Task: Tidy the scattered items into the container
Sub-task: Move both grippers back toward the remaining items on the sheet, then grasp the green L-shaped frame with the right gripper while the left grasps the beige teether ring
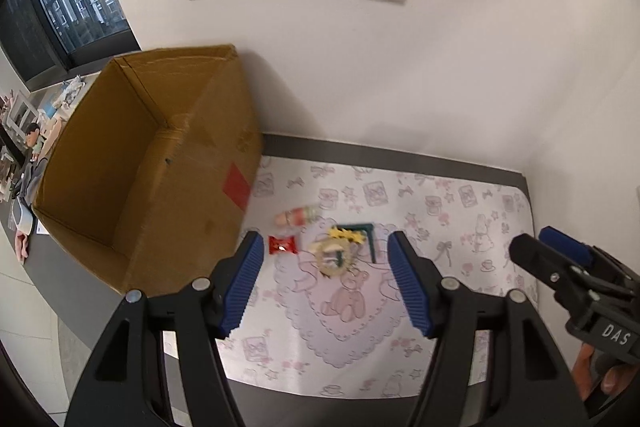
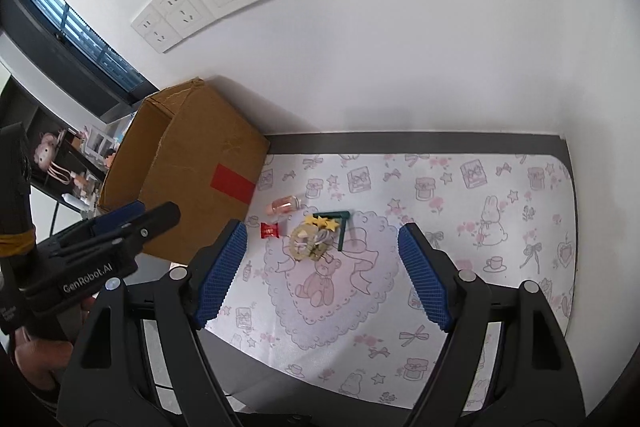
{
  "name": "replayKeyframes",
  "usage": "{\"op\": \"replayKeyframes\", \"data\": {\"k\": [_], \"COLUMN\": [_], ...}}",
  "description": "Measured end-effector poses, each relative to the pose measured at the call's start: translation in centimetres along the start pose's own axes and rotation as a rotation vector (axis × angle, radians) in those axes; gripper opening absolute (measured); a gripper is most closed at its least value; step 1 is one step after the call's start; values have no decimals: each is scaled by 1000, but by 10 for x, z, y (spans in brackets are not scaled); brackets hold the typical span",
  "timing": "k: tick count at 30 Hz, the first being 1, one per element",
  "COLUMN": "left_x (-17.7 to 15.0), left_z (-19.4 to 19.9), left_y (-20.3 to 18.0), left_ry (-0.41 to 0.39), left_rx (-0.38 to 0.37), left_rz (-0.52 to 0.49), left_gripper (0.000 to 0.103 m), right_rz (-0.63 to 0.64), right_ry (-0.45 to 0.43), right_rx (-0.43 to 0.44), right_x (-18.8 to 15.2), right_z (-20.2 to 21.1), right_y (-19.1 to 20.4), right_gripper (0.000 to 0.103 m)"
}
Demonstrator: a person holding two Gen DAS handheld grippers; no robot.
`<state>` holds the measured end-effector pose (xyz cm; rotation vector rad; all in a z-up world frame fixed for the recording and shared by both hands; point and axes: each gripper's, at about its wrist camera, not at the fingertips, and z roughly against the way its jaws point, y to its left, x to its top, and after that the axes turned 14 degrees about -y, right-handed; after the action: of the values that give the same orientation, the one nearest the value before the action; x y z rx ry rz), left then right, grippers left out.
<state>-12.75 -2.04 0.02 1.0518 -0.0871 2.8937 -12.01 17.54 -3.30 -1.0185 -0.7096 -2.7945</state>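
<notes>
Nothing appears to have been tidied yet. The part of the cardboard box (image 1: 140,163) interior that shows looks bare, though its floor is only partly visible. The box stands at the table's far left corner against the wall, its open top tilted toward the grippers.

All the scattered items lie together on the patterned mat (image 1: 460,227), just right of the box near the table's middle: a pink bottle (image 1: 298,215) on its side nearest the box wall, a red candy wrapper (image 1: 283,245) just in front of it, a yellowish ring-shaped trinket (image 1: 332,255) with star shapes, and a green L-shaped piece (image 1: 370,235) touching or overlapping that trinket.

The left gripper (image 1: 326,279) hangs above the pile with jaws spread wide and nothing between them. The right gripper (image 2: 322,269) is likewise spread and empty, hovering over the same cluster from the right.

Judged from this, every item remains to be lifted. Room is ample to the right and front, where the mat lies bare up to the table's edge. The tight spots are the box wall beside the bottle and wrapper, and the two grippers crowding one small pile.
</notes>
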Motion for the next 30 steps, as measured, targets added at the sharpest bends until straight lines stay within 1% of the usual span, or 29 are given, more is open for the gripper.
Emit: {"op": "replayKeyframes", "data": {"k": [5,8,11,14,17,19,20,21,22,23,25,27,28,29,30], "left_x": [-12,-14,-16,-17,-18,-16,-17,-17,-19,-20,-26,-33,-38,-42,-46], "left_z": [-2,-4,-14,-25,-39,-45,-47,-50,-55,-57,-67,-79,-86,-91,-97], "left_y": [-11,-11,-8,-4,2,7,8,11,13,14,15,14,14,15,15], "left_ry": [31,30,33,37,71,76,81,85,90,92,97,121,134,145,151], "left_rx": [20,25,15,-11,-33,-53,-60,-68,-74,-75,-82,-98,-114,-114,-56], "left_rz": [-13,-21,-37,-52,-61,-45,-40,-32,-27,-29,-53,-69,-75,-70,27], "left_gripper": [63,63,63,63,63,63,63,63,63,63,63,63,63,63,63], "right_rz": [-19,-35,-54,-77,-121,-139,-130,-118,-111,-111,-112,-105,-108,-110,-109], "right_ry": [13,11,2,0,0,3,15,28,42,52,69,95,114,132,145], "right_rx": [21,26,16,-8,-43,-51,-61,-72,-78,-76,-75,-89,-89,-85,-82], "right_x": [-6,-8,-11,-16,-18,-17,-17,-17,-17,-17,-19,-24,-27,-31,-34], "right_z": [-3,-6,-10,-19,-26,-27,-30,-32,-35,-37,-44,-55,-63,-69,-75], "right_y": [-9,-10,-12,-14,-17,-16,-14,-12,-10,-9,-9,-10,-11,-12,-13], "right_gripper": [80,80,80,80,74,72,69,62,59,53,49,40,37,34,32]}}
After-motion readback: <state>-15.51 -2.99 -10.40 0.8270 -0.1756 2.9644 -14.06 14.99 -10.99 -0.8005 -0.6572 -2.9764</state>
